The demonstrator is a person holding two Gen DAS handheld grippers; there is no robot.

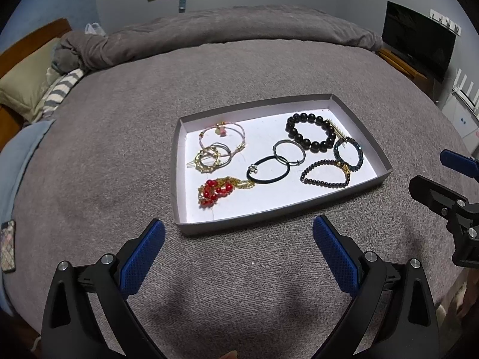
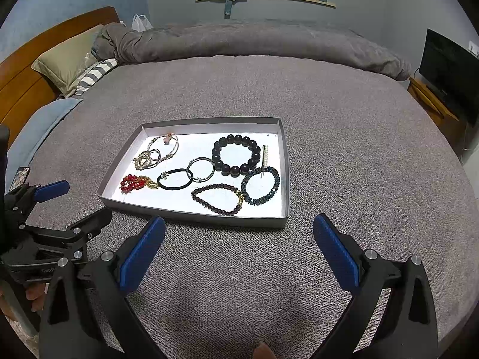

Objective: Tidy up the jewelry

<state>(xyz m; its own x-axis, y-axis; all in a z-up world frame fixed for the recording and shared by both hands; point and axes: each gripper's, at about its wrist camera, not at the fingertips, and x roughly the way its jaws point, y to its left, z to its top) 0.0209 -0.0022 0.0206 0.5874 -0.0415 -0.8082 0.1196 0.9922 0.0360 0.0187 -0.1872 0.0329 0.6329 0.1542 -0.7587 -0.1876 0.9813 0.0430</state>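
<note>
Left gripper (image 1: 239,251) held low over the grey bedspread (image 1: 119,137), blue-padded fingers (image 1: 143,257) spread wide apart, clamped on nothing. Right gripper (image 2: 239,251) alongside in the same pose, fingers likewise well apart and bare, the two tools side by side and not touching. Just ahead of both, flat on the bedspread: a shallow grey tray (image 1: 179,203) with a white floor, near edge close to the fingertips but clear of them. Inside, a black bead bracelet (image 1: 310,131) toward the far right, a black hair tie (image 1: 268,169) overlapping a silver ring bangle (image 1: 289,152) mid-tray, a red bead cluster (image 1: 214,193) at the near left, a dark blue beaded bracelet (image 2: 260,185) at the right wall. Partial lettering "GenR" (rest hidden) on the left tool's body, seen from the right wrist camera.
</note>
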